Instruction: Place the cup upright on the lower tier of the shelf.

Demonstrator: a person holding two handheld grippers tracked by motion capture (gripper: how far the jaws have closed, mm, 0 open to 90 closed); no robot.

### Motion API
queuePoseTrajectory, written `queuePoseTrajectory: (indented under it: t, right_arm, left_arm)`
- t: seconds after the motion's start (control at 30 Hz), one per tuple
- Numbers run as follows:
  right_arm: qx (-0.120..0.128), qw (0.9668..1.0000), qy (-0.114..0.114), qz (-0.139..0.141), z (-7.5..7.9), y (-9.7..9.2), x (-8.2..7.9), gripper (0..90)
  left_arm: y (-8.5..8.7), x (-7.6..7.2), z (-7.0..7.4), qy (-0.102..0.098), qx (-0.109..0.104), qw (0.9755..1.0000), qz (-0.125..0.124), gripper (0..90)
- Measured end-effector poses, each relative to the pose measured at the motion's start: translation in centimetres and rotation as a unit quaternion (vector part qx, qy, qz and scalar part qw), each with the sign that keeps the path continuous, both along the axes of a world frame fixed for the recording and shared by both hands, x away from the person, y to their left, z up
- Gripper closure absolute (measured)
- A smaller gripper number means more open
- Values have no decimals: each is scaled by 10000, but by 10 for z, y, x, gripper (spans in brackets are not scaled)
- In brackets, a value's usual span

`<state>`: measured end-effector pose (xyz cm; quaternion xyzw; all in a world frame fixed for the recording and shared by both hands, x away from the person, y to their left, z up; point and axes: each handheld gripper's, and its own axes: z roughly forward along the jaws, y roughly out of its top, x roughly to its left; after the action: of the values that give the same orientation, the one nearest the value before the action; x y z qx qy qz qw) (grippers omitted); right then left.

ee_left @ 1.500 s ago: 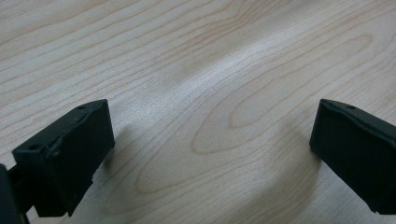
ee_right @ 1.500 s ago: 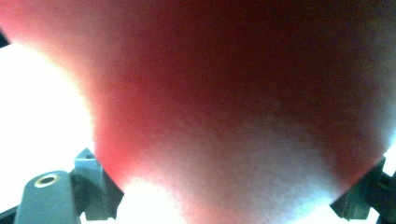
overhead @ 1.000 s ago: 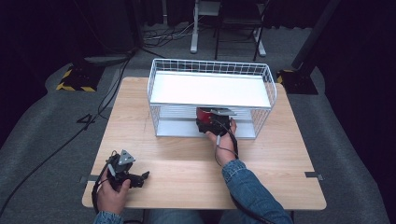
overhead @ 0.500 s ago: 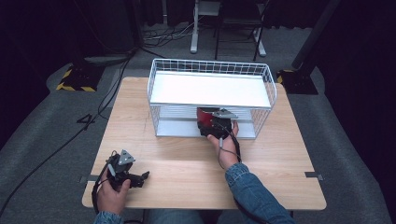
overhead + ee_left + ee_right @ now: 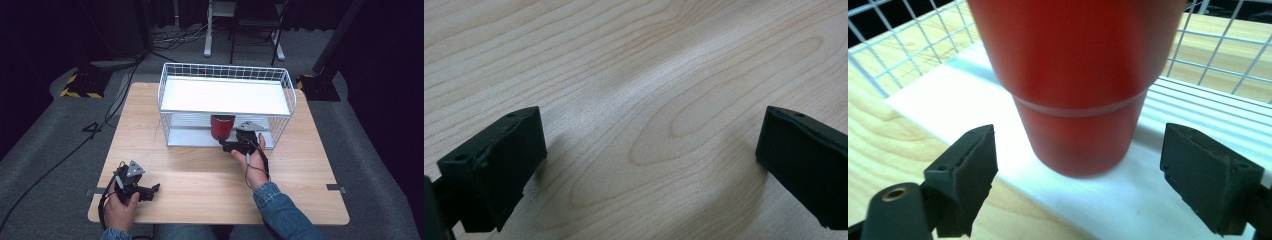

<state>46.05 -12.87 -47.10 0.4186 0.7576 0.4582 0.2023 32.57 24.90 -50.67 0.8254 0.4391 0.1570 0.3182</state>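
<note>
Wooden desk (image 5: 200, 175) carries, nearest the person, the left tool (image 5: 145, 189), resting low on bare boards at the front left corner, its jaws wide apart on nothing. Farther in, the right tool (image 5: 226, 145) sits at the open front of a white wire rack (image 5: 165, 87), jaws spread. A red cup (image 5: 1078, 75) stands upright on the rack's lower shelf (image 5: 948, 85), just beyond and between those jaws, untouched, under the upper shelf (image 5: 225, 96).

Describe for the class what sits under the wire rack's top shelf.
A red cup stands upright on the lower white shelf, with the right gripper open just before it. The top shelf hides the cup's rim and the space behind it.
</note>
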Motion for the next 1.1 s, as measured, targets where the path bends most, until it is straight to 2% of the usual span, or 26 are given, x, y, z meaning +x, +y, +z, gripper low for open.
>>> queuePoseTrajectory:
  t: [0.3, 0.67, 0.9, 1.1]
  right_arm:
    - [43, 9997, -8, 233, 17, -19, -20, 158]
    - [128, 9988, 46, 471, 29, -43, -39, 158]
    - [81, 9978, 94, 648, 37, -71, -55, 158]
    - [47, 9979, 109, 633, 46, -96, -66, 158]
  left_arm:
    - [0, -3, 0, -5, -27, 10000, 83, 2]
    - [1, -5, 0, -2, -33, 10000, 90, 2]
    - [1, -5, 0, 3, -46, 9999, 101, 2]
    - [1, -5, 0, 0, -33, 10000, 90, 2]
